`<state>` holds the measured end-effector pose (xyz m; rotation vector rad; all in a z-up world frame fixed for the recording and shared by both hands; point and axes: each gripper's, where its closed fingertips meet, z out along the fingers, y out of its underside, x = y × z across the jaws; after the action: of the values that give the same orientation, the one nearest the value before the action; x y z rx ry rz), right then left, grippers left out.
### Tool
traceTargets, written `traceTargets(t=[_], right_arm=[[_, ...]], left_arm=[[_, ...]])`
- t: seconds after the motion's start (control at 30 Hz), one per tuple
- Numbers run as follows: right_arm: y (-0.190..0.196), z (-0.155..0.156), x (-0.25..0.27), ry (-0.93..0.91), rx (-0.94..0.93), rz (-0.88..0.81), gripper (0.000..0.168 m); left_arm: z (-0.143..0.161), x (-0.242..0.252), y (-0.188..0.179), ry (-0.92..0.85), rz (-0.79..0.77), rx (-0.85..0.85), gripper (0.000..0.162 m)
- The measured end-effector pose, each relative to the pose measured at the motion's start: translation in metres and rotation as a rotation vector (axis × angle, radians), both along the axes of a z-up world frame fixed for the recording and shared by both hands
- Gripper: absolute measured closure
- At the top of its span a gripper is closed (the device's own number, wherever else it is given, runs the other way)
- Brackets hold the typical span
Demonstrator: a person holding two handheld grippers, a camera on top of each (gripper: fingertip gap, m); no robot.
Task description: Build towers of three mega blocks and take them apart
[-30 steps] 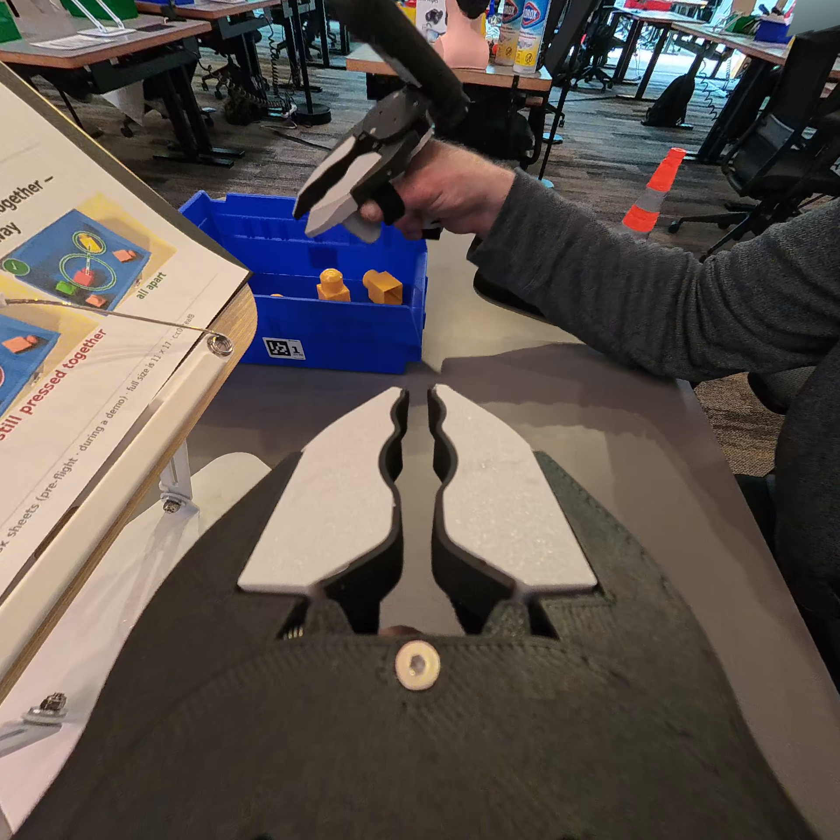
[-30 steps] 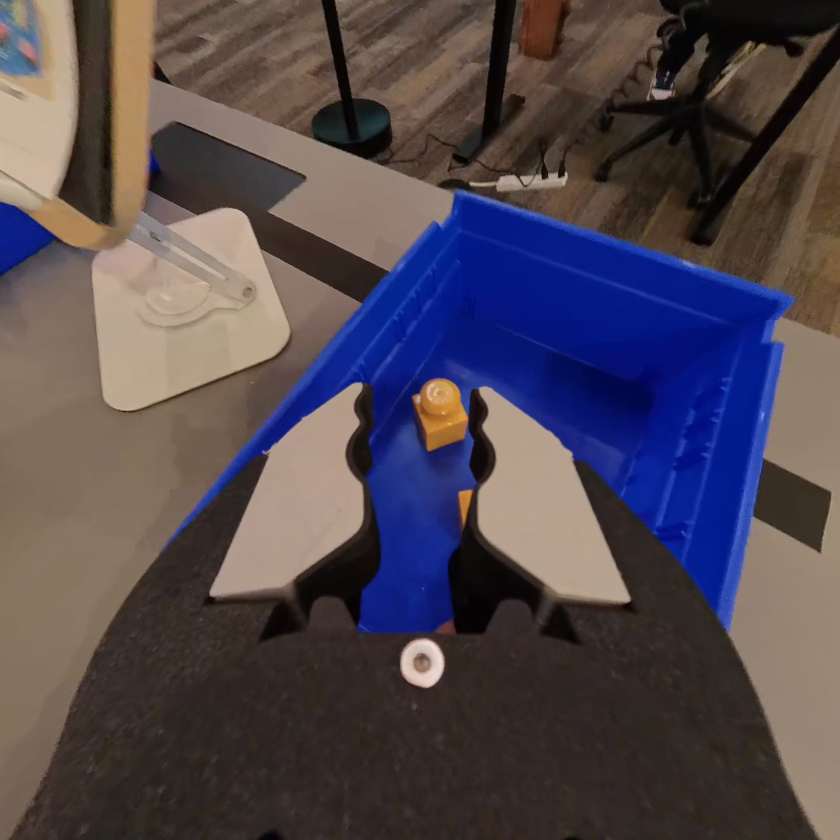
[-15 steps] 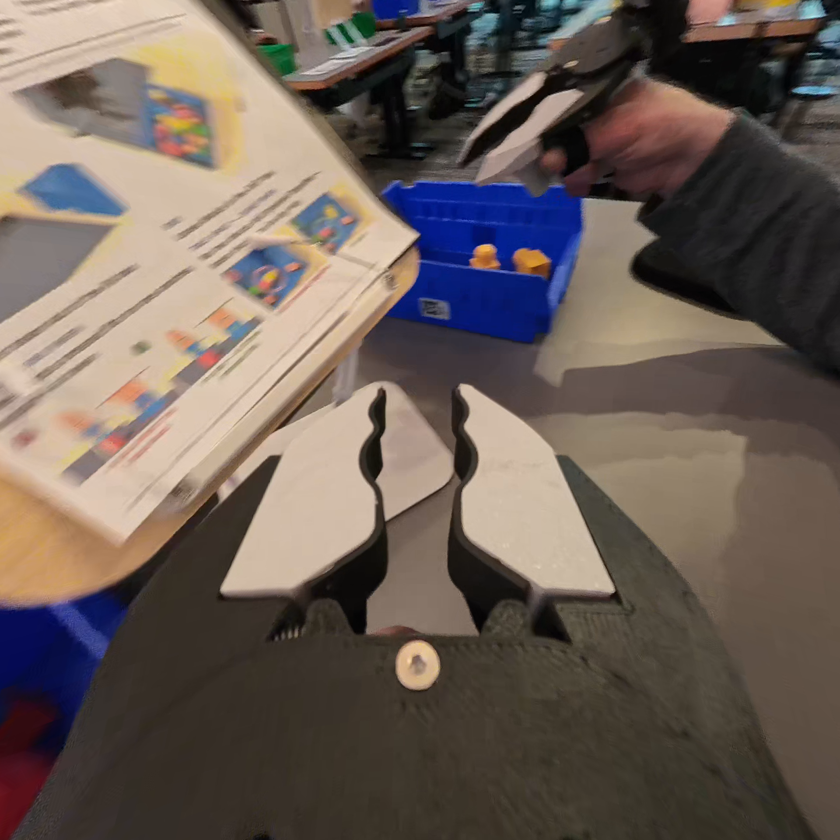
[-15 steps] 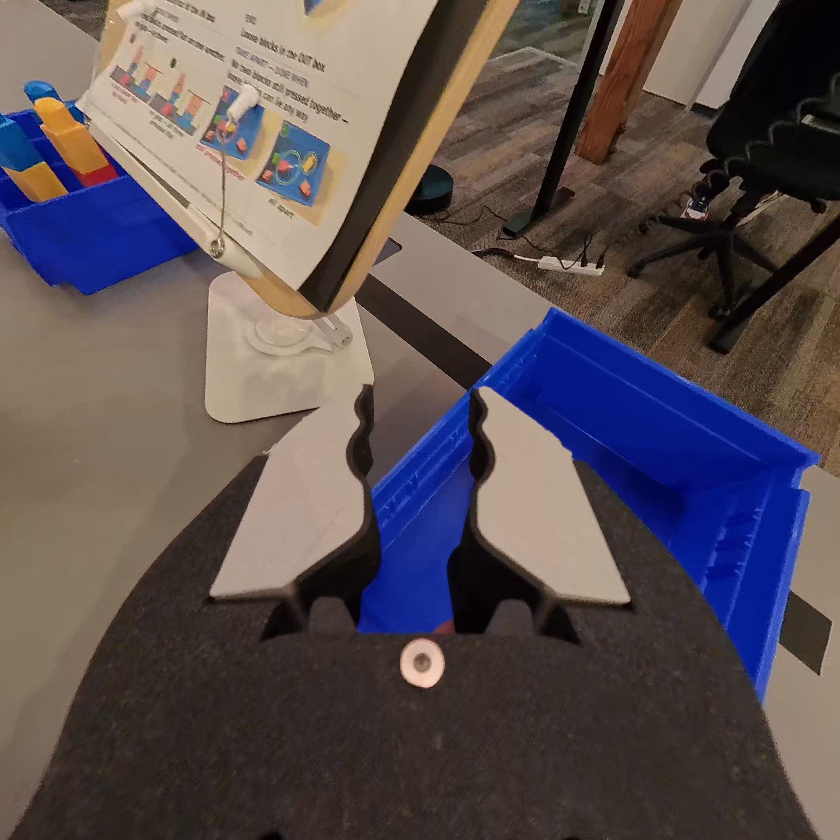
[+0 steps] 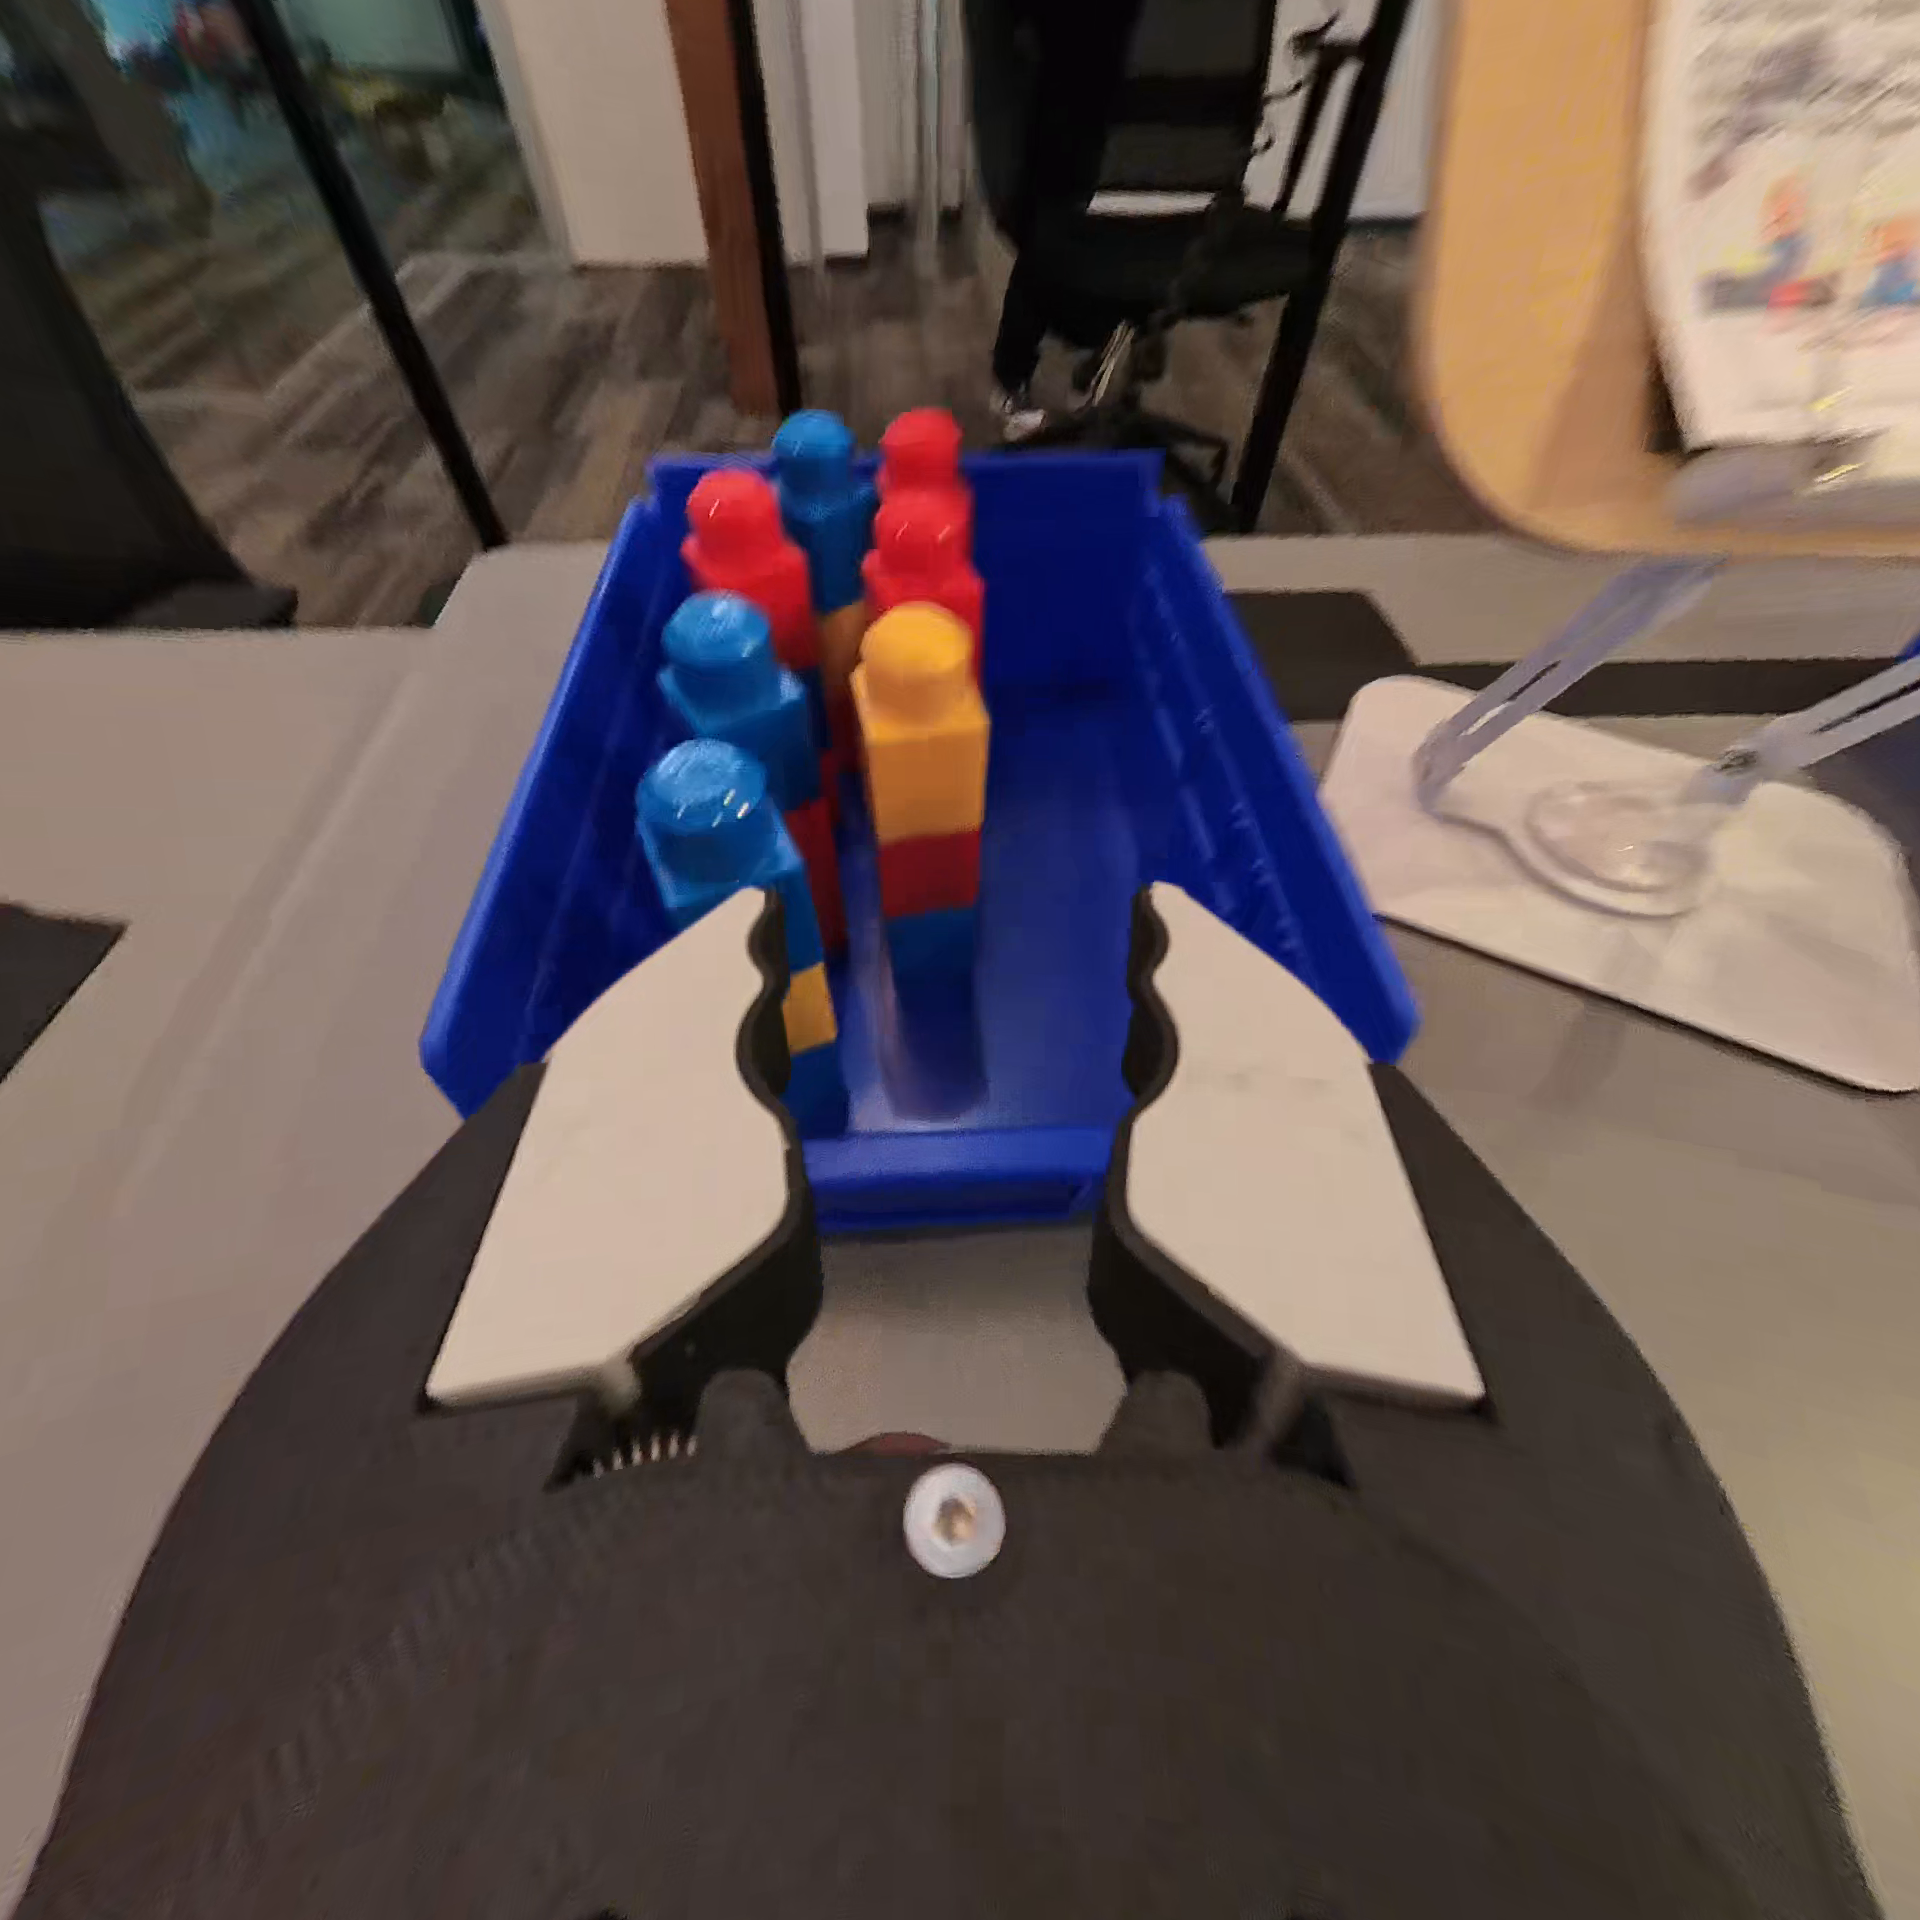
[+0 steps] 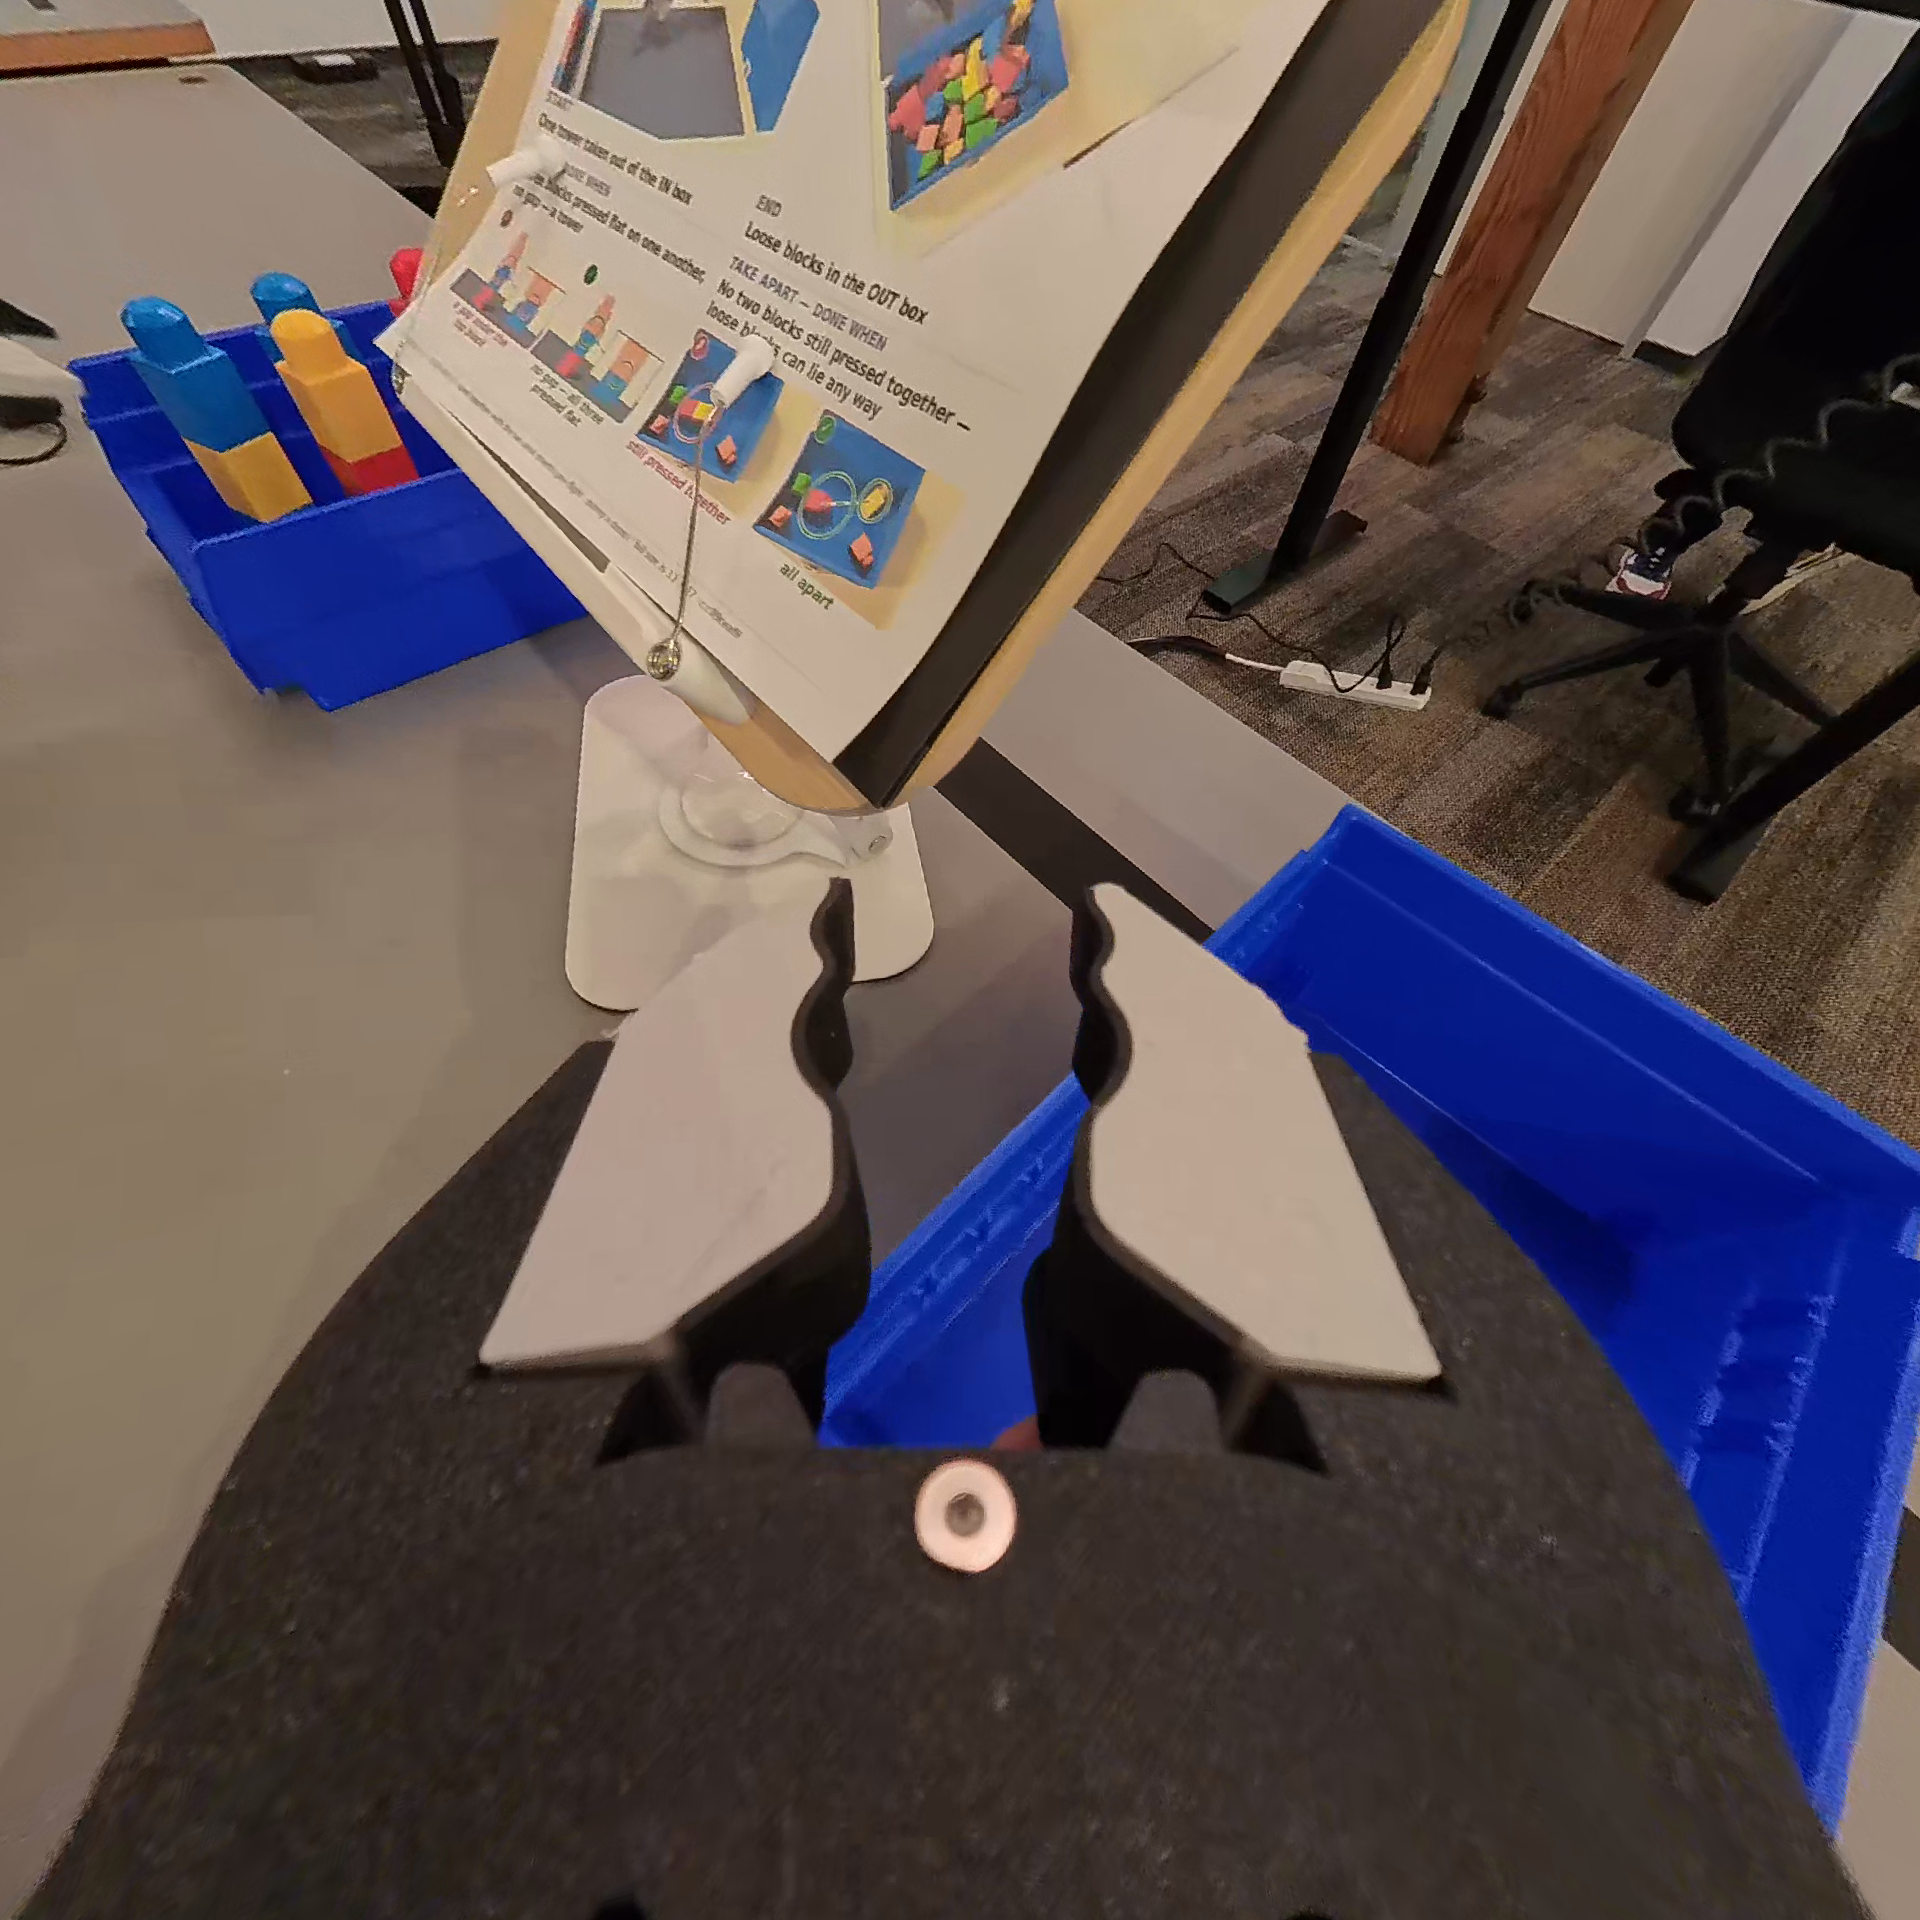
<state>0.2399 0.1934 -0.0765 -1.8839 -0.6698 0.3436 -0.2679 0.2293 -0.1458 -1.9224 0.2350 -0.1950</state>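
In the left wrist view a blue bin holds several upright three-block towers. The nearest are a yellow-over-red-over-blue tower and a blue-topped tower. My left gripper is wide open and empty, just in front of this bin's near wall, with the yellow-topped tower in line with the gap. My right gripper is open and empty above the near left wall of a second blue bin; the part of its inside that shows has no blocks. The tower bin shows far left there.
An instruction board on a white stand base stands between the two bins; it also shows at the right of the left wrist view. The grey table's far edge runs behind the bins. Office chairs and desk legs stand on the floor beyond. The tips of one gripper are about 50 cm away from the tips of the other.
My left gripper swung left from the right-hand bin to the bin of towers and opened from nearly shut to wide. My right gripper rose and tilted up; the orange blocks left its view.
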Motion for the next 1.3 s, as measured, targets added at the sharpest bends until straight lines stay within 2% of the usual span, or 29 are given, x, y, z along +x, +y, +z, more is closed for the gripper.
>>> traceTargets(t=[0.2, 0.53, 0.7, 0.87, 1.1, 1.23, 1.3], right_arm=[[-0.001, 0.000, -0.007, -0.008, 0.002, 0.014, 0.129], [-0.002, 0.001, -0.015, -0.011, 0.004, 0.033, 0.129], [-0.003, 0.001, -0.018, -0.016, 0.006, 0.036, 0.129], [-0.003, 0.003, -0.018, -0.015, 0.011, 0.036, 0.129], [-0.006, 0.008, -0.021, -0.017, 0.024, 0.047, 0.129], [-0.014, 0.017, -0.033, -0.027, 0.063, 0.090, 0.128], [-0.022, 0.025, -0.045, -0.035, 0.092, 0.133, 0.127]], left_arm=[[-0.045, -0.022, 0.015, 0.029, 0.109, -0.121, 0.093], [-0.078, -0.033, 0.041, 0.058, 0.183, -0.241, 0.092], [-0.080, -0.033, 0.049, 0.038, 0.187, -0.272, 0.100], [-0.079, -0.033, 0.054, 0.056, 0.183, -0.280, 0.124], [-0.077, -0.035, 0.054, 0.066, 0.161, -0.272, 0.126], [-0.058, -0.026, 0.043, 0.060, 0.084, -0.232, 0.126], [-0.039, -0.017, 0.032, 0.046, 0.026, -0.196, 0.126]])
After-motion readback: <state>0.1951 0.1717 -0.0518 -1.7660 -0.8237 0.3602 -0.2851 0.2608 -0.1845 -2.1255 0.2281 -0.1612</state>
